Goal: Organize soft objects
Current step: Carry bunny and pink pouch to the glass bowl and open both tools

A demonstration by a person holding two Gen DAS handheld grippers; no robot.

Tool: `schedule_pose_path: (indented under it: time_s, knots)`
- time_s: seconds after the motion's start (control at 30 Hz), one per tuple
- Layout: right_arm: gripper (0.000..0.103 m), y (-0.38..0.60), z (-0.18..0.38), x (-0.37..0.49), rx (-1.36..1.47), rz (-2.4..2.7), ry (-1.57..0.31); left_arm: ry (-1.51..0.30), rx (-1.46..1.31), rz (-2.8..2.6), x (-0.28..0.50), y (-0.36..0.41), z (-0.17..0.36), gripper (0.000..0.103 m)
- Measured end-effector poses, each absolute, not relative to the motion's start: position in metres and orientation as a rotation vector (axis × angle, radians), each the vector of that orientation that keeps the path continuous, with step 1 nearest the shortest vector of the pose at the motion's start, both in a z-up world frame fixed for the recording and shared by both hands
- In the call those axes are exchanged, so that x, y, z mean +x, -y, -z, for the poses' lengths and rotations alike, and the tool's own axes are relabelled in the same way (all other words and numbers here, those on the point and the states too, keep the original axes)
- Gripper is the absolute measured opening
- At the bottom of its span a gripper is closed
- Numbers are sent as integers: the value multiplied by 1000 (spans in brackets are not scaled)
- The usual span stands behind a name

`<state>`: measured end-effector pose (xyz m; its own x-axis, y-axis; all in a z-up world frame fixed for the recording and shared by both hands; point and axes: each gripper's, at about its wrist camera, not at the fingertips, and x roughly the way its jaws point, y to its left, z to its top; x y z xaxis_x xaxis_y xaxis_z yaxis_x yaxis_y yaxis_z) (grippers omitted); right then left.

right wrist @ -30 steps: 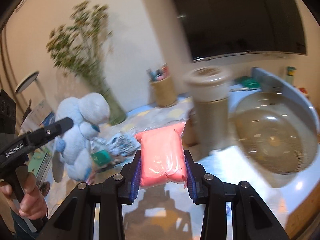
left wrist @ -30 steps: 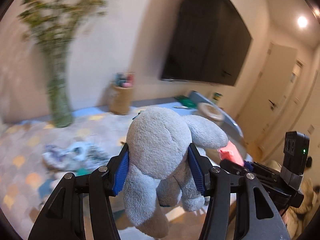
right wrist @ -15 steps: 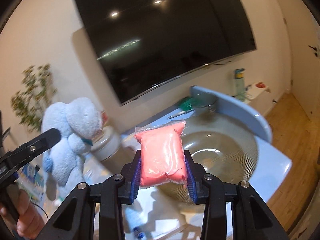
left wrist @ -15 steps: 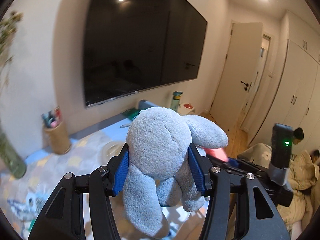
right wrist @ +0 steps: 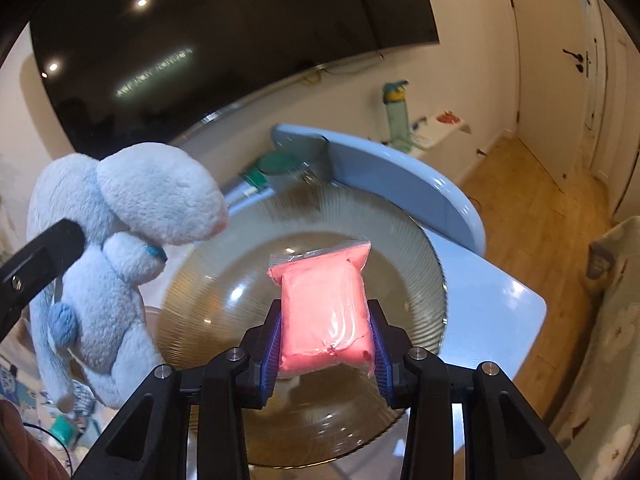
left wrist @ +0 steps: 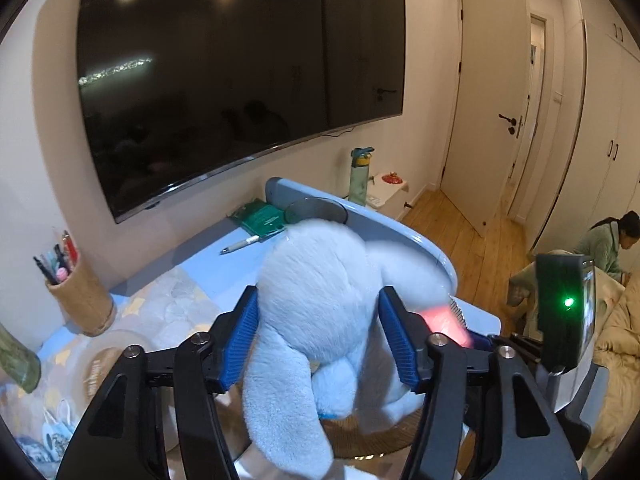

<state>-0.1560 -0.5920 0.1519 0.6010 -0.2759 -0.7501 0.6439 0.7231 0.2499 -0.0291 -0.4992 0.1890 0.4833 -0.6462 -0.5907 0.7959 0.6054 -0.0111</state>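
Plush bunny [left wrist: 320,320] clamped in left gripper [left wrist: 320,336], pink pouch [right wrist: 325,312] in right gripper [right wrist: 325,344].

The left gripper [left wrist: 318,338] is squeezed tight on a fluffy blue toy bunny [left wrist: 320,320], blue pads pressing both its sides. The right gripper [right wrist: 326,340] is squeezed tight on a pink squishy bag [right wrist: 324,312]. Both are held up in the air, side by side, the left one just beside the right

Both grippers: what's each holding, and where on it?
Left gripper is shut on the blue plush toy, pads on the sides of its body. Right gripper is shut on the pink pouch, clamped across its lower half.
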Motion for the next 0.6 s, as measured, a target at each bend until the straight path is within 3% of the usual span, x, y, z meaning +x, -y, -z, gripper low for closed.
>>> schedule_pose_path:
  time_s: [0.07, 0.1, 0.33, 0.6]
  knots:
    - [57, 591, -149, -158, 535, 564, -766, -566, 281, 888, -33, 500, -190, 81]
    - [59, 589, -150, -160, 521, 569, -766, -551, 280, 896, -35, 498, -192, 82]
    - [59, 570, -159, -179, 508, 564, -753, -515, 259, 951, -55, 471, -213, 82]
    - [59, 525, -181, -185, 466, 465, -708, -457, 201, 923, -78, 382, -253, 82]
